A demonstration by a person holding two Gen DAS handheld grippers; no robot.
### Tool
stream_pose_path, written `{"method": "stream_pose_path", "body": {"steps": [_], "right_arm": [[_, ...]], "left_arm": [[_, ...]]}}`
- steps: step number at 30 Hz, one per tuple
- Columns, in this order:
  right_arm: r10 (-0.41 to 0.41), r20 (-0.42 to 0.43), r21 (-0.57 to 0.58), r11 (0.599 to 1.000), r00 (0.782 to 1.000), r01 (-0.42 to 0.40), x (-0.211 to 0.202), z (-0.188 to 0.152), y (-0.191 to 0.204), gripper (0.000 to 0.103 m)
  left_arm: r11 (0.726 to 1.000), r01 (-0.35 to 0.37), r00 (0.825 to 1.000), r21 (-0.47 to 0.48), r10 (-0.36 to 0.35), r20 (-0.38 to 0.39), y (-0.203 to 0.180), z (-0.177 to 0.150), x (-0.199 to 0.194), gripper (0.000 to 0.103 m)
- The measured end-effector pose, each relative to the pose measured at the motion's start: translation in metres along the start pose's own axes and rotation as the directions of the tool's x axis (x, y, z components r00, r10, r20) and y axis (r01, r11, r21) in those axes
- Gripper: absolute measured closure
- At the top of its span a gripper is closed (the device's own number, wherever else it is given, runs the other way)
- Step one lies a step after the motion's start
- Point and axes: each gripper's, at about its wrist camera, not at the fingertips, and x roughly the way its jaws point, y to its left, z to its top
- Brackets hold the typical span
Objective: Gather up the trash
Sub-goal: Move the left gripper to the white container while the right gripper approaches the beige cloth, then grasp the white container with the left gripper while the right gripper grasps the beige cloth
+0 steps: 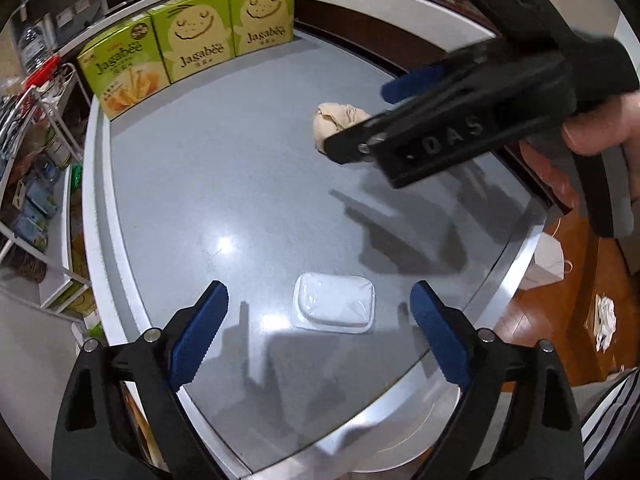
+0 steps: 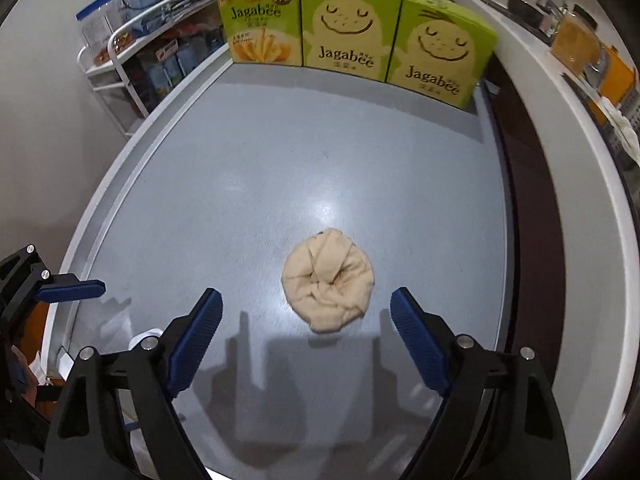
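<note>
A small white sealed plastic cup [image 1: 334,307] lies on the grey table [image 1: 240,184], just ahead of and between the fingers of my left gripper [image 1: 320,328], which is open and empty. A crumpled beige paper ball [image 2: 328,278] lies further along the table; it also shows in the left wrist view [image 1: 336,122], partly hidden by the right gripper. My right gripper [image 2: 306,322] is open and empty, hovering just short of the ball. My left gripper's fingertip [image 2: 72,290] shows at the left edge of the right wrist view.
Three green Jagabee boxes [image 2: 352,36] stand in a row at the table's far end. A white wire rack [image 1: 44,184] with goods stands beside the table. A white raised counter [image 2: 576,184] runs along the right. Paper scraps [image 1: 604,320] lie on the wooden floor.
</note>
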Motion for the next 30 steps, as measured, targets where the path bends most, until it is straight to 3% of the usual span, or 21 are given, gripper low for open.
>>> {"method": "stream_pose_path", "body": {"steps": [6, 9, 20, 25, 29, 30], "right_arm": [[0.024, -0.032, 0.011, 1.000, 0.999, -0.024, 0.014, 0.005, -0.005, 0.023], [0.040, -0.047, 0.014, 0.999, 0.998, -0.040, 0.017, 0.005, -0.007, 0.028], [0.058, -0.040, 0.006, 0.998, 0.998, -0.058, 0.019, 0.008, -0.007, 0.030], [0.056, -0.045, 0.001, 0.998, 0.997, -0.056, 0.021, 0.010, -0.008, 0.050], [0.090, -0.039, 0.022, 0.996, 0.995, -0.089, 0.021, 0.010, -0.011, 0.052], [0.085, -0.036, 0.024, 0.996, 0.996, -0.084, 0.021, 0.009, -0.011, 0.048]], "left_arm": [[0.999, 0.027, 1.000, 0.022, -0.027, -0.014, 0.000, 0.006, 0.009, 0.019], [0.999, 0.041, 0.999, 0.029, -0.041, -0.027, 0.002, 0.008, 0.014, 0.031], [0.996, 0.056, 0.997, 0.064, -0.053, -0.047, 0.000, 0.005, 0.017, 0.038], [0.996, 0.069, 0.996, 0.064, -0.065, -0.064, 0.001, 0.005, 0.021, 0.053], [0.995, 0.074, 0.995, 0.066, -0.070, -0.065, 0.000, 0.005, 0.022, 0.056], [0.995, 0.074, 0.996, 0.065, -0.070, -0.064, 0.000, 0.005, 0.022, 0.056]]}}
